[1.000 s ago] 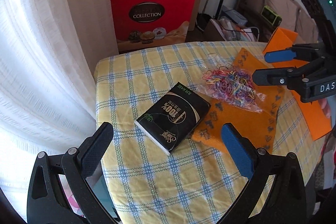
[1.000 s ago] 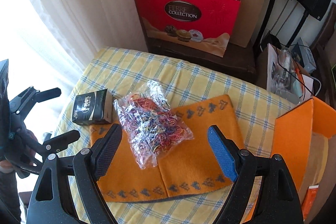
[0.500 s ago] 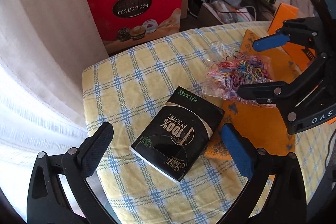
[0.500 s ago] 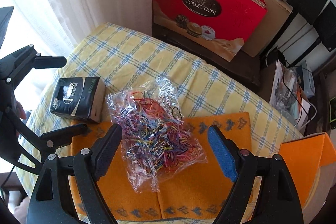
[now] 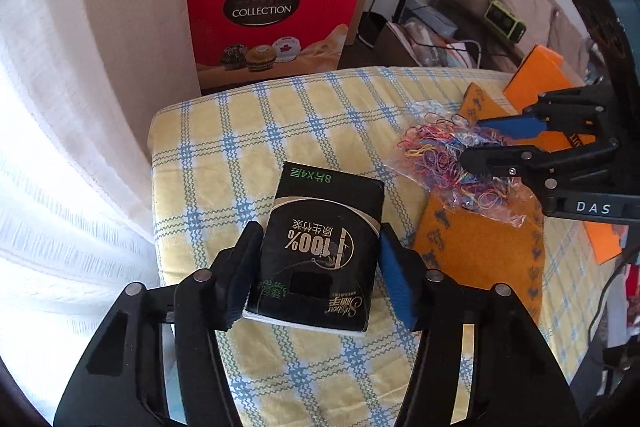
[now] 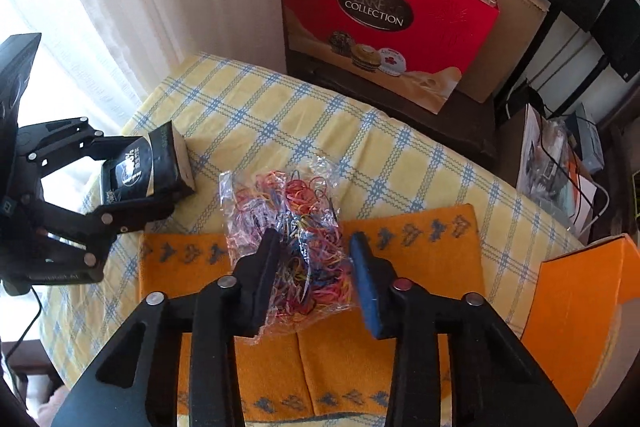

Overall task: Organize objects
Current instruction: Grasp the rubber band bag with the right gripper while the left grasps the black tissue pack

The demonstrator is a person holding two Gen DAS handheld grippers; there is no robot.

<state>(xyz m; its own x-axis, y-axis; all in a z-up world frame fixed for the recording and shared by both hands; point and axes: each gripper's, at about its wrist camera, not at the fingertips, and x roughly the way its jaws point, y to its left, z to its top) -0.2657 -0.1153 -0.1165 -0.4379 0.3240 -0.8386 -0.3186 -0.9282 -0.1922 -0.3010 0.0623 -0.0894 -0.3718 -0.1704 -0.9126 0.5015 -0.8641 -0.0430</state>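
Observation:
A black tissue pack (image 5: 320,227) lies on the yellow checked tablecloth (image 5: 248,131). My left gripper (image 5: 320,263) has come down over it and its jaws are closing, one pad against each long side of the pack. The right wrist view shows the same pack (image 6: 160,155) between the left gripper's fingers (image 6: 132,211). A clear bag of coloured rubber bands (image 6: 280,195) rests partly on an orange cloth (image 6: 420,259). The jaws of my right gripper (image 6: 314,267) are closing and pinch the bag's near half.
An open orange box (image 6: 580,307) stands at the table's right edge. Behind the table stands a red gift bag (image 6: 380,11) against a cardboard box. A white curtain (image 5: 60,147) hangs along the left side. Cables and clutter lie to the right rear.
Both grippers dropped toward the table and went from wide open to closed in: the left around the tissue pack, the right around the bag of rubber bands.

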